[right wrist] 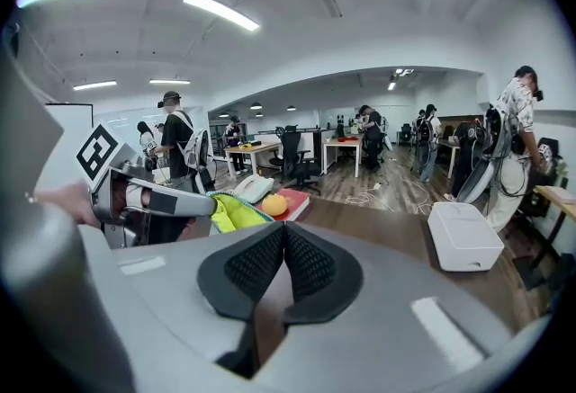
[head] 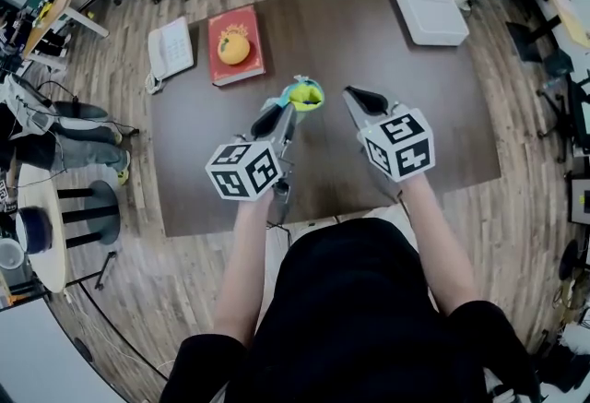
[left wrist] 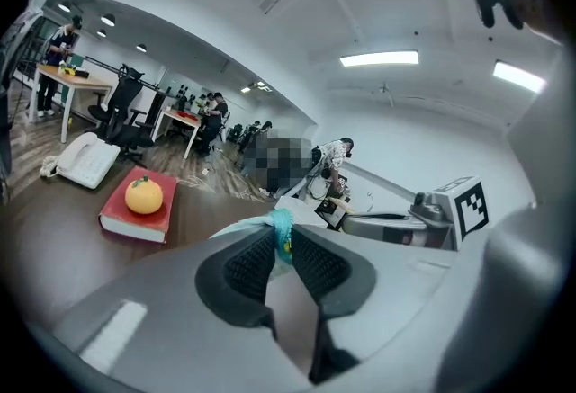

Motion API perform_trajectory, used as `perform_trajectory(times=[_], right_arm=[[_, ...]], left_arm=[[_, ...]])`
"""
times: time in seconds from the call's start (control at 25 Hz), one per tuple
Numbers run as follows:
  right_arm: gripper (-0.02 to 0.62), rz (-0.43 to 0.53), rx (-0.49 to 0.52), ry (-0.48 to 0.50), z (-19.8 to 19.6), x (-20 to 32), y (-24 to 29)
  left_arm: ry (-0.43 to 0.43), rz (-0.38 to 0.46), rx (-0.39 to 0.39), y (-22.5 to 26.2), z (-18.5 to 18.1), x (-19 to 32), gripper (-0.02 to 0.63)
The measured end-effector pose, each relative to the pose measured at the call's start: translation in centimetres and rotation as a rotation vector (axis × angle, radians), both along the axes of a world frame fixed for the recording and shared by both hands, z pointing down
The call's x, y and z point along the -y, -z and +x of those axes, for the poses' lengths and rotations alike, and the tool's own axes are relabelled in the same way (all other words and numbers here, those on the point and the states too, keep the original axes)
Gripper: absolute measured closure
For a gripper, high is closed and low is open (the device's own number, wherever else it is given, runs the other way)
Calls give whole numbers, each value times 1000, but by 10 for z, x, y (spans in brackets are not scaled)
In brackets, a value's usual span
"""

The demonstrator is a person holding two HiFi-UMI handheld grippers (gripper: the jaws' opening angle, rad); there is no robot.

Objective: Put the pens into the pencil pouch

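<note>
Left gripper: jaws clamped on the rim of the soft teal fabric pencil pouch with yellow-green lining, held over the dark brown wooden table. Right gripper: just beside the pouch, jaws pressed together, nothing between them. Far left: round orange fruit resting on red hardcover book.

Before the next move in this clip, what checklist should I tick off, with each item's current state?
1. Left tool gripping pouch: ok, shut on its edge.
2. Pouch mouth open: ok, yellow lining shows.
3. Right tool holding a pen: not ok, shut and empty.
4. Pens left on table: cannot tell, none in view.
5. Pens inside pouch: cannot tell.
</note>
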State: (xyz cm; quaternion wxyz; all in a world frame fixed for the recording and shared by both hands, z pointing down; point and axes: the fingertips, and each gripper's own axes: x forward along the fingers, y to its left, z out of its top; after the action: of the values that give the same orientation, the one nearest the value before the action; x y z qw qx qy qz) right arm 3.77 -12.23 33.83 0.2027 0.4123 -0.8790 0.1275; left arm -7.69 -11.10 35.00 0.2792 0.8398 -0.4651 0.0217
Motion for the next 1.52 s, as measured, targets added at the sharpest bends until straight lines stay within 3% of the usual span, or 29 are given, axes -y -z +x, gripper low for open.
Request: perform_trajectory(times=[0.52, 0.8, 1.52], right_arm=[[586, 181, 102, -34, 24, 4, 82], [586, 222, 121, -46, 32, 1, 100], [586, 208, 136, -74, 40, -4, 96]], left_arm=[[2, 154, 28, 73, 3, 21, 554], [-7, 200, 28, 99, 6, 20, 554], [-26, 180, 7, 101, 9, 15, 554]])
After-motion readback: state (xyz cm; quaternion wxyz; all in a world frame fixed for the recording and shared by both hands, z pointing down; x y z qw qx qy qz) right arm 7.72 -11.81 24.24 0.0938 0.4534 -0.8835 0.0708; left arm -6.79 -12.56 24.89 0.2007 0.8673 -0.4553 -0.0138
